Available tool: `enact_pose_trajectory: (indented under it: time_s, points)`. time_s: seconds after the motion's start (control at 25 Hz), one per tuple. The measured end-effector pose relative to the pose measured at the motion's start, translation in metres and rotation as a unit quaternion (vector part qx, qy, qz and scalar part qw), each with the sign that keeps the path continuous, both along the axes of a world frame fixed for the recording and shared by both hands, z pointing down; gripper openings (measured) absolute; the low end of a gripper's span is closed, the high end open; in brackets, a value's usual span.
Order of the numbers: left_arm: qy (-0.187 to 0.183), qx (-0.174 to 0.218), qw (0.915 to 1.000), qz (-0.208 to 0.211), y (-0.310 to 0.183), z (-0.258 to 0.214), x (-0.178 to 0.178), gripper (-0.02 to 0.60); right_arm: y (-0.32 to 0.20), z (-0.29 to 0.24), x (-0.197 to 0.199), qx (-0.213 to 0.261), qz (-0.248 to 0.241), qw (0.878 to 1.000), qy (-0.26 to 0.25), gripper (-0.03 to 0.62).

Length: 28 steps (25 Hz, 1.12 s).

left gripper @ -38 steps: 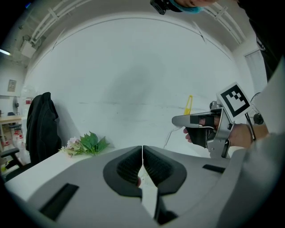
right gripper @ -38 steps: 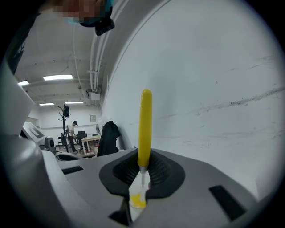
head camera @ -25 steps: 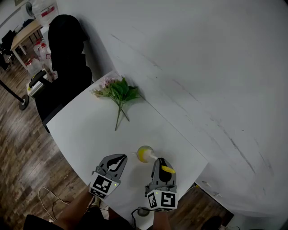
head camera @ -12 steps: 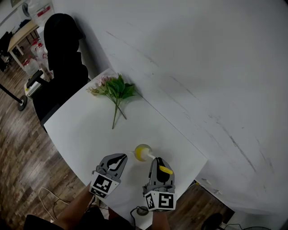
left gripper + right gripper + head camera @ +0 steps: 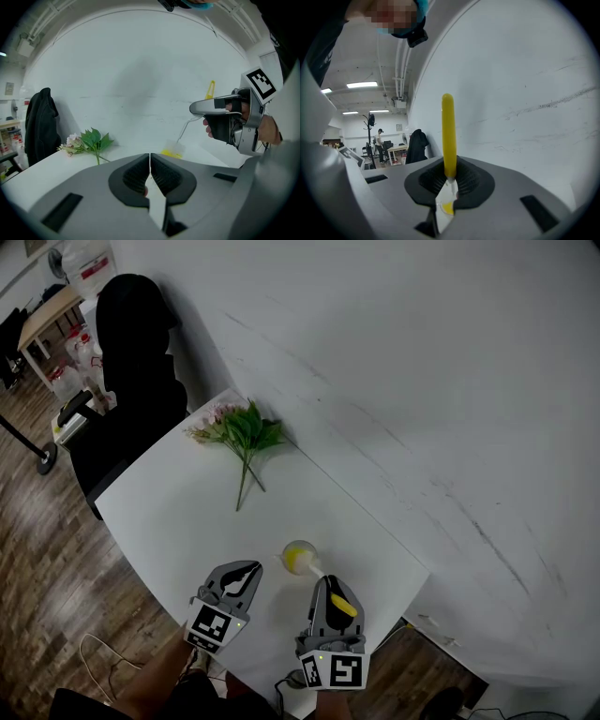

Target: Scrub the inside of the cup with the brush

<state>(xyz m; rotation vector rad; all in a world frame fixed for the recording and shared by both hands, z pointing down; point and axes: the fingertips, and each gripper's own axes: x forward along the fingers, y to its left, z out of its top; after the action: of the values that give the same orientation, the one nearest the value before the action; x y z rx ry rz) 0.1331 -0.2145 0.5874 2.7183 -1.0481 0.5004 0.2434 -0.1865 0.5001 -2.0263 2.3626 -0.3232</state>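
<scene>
A small clear cup [image 5: 298,559] stands on the white table [image 5: 187,512] near its front edge, with yellow showing inside it. My right gripper [image 5: 327,584] is just behind the cup, shut on the brush's yellow handle [image 5: 343,605]. In the left gripper view the thin pale stem [image 5: 183,132] runs from the right gripper [image 5: 196,108] down into the cup [image 5: 172,150]. In the right gripper view the handle [image 5: 449,136] sticks up from between the jaws of the right gripper [image 5: 449,180]. My left gripper [image 5: 250,570] is left of the cup, apart from it; the left gripper [image 5: 150,161] is shut on nothing.
A bunch of green leaves with pink flowers [image 5: 246,432] lies at the table's far end, also in the left gripper view [image 5: 89,140]. A black coat [image 5: 136,352] hangs past that corner. A white wall [image 5: 422,381] borders the table's right side. Wooden floor lies left.
My right gripper with the brush has shifted slightly towards me. The left gripper and the cup have hardly moved.
</scene>
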Motion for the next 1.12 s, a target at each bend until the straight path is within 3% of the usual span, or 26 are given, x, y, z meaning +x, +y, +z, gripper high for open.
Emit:
enact_pose_trajectory:
  time_s: [0.6, 1.12]
  points:
    - [0.010, 0.007, 0.9998, -0.012, 0.005, -0.009, -0.013, 0.026, 0.005, -0.001, -0.022, 0.002, -0.016, 1.000, 0.007, 0.051]
    - [0.014, 0.005, 0.9996, -0.022, -0.003, -0.007, -0.018, 0.026, -0.015, 0.028, -0.031, -0.029, -0.029, 0.999, 0.015, 0.054]
